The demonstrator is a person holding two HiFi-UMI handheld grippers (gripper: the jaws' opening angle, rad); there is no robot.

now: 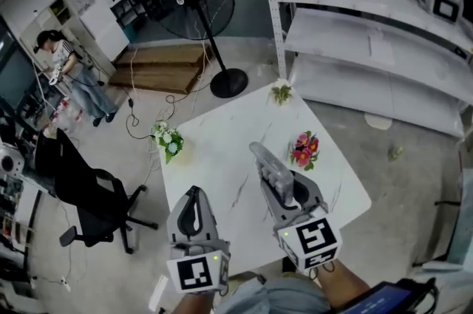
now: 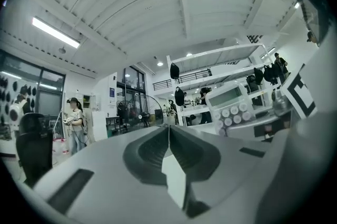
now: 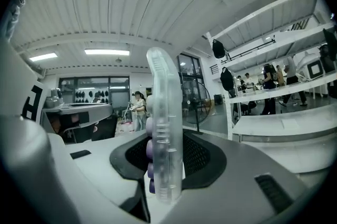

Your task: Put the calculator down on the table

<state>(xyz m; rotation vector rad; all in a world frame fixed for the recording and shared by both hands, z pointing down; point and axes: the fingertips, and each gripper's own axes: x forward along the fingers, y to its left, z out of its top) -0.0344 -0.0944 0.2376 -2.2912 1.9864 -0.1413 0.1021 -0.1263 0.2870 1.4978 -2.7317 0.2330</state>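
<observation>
Right tongs (image 1: pixel 287 194): I'm pinching the calculator (image 1: pixel 266 163) edge-on.
Left tongs (image 1: pixel 194 196): I'm holding them pressed together, empty.
Table (image 1: pixel 222 150): I'm hovering over it, seemingly clear.

Big blk floor fan (image 1: pixel 196 6) at top ctr, wooden boards (image 1: pixel 159 69) on floor just L of its base. Person (image 1: pixel 70 76) stands far L; blk office chair (image 1: pixel 89 194) lower L. White shelving (image 1: pixel 369 46) along R side. 3 small flower bunches: white (image 1: pixel 168 140), pink (image 1: pixel 304 149), green (image 1: pixel 281 93).
</observation>
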